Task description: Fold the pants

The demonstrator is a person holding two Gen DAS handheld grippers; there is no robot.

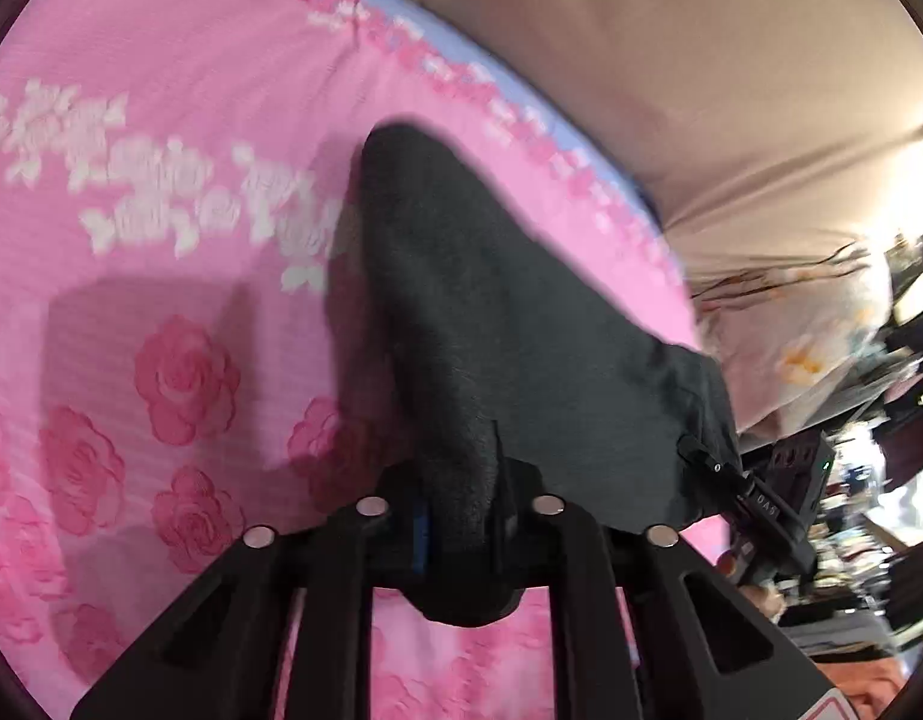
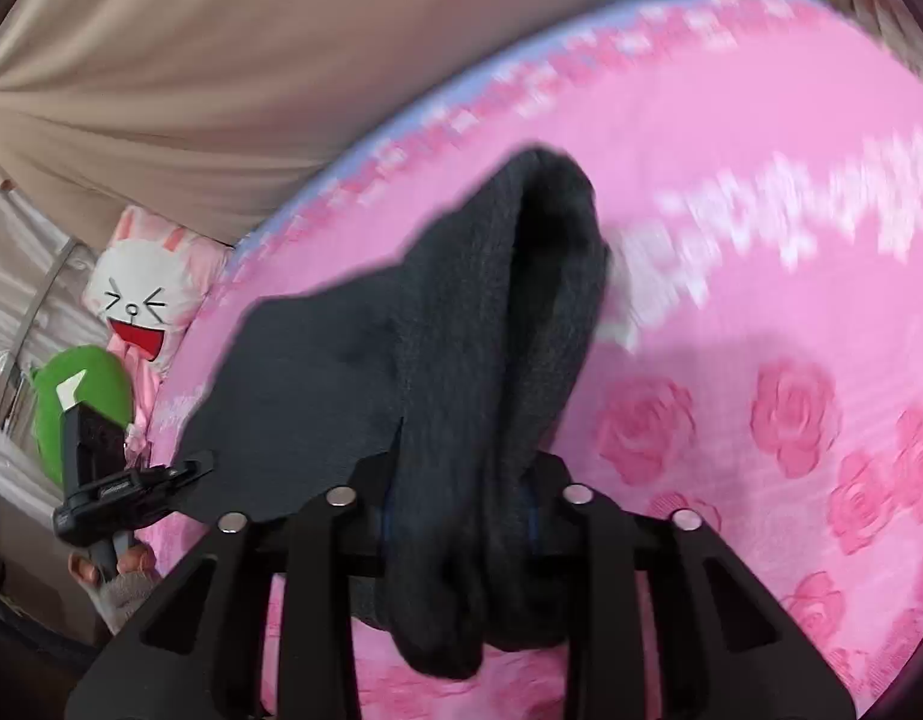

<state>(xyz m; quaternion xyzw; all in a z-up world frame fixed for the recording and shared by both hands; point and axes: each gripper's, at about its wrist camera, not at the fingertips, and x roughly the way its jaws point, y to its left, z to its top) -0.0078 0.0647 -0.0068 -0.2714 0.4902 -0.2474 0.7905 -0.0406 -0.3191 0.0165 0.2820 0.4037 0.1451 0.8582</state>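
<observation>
Item: dark grey knit-fabric pants, lifted off the bed and stretched between the two grippers; the far end droops toward the bedspread.
Hold, left: left gripper pinching a bunched edge of the pants, cloth spilling out below its fingers.
Hold, right: right gripper pressed together on a thick gathered edge, a fold of cloth hanging beneath it.
Position relative to grippers: the fabric runs forward and away from each gripper; between them it spans as one fairly taut sheet.
Cross-view: each camera shows the other gripper clipped to the opposite corner of the same edge.
Likely reason for hold: two corners gripped apart keep the cloth spread, probably so one half can be laid over the other; this is a judgement.
Surface: pink rose-patterned bedspread, directly under the pants.
Surroundings: beige draped curtain behind the bed; white rabbit-face pillow and green plush toy beside it.
Image quality: motion blur; fine detail unclear.
</observation>
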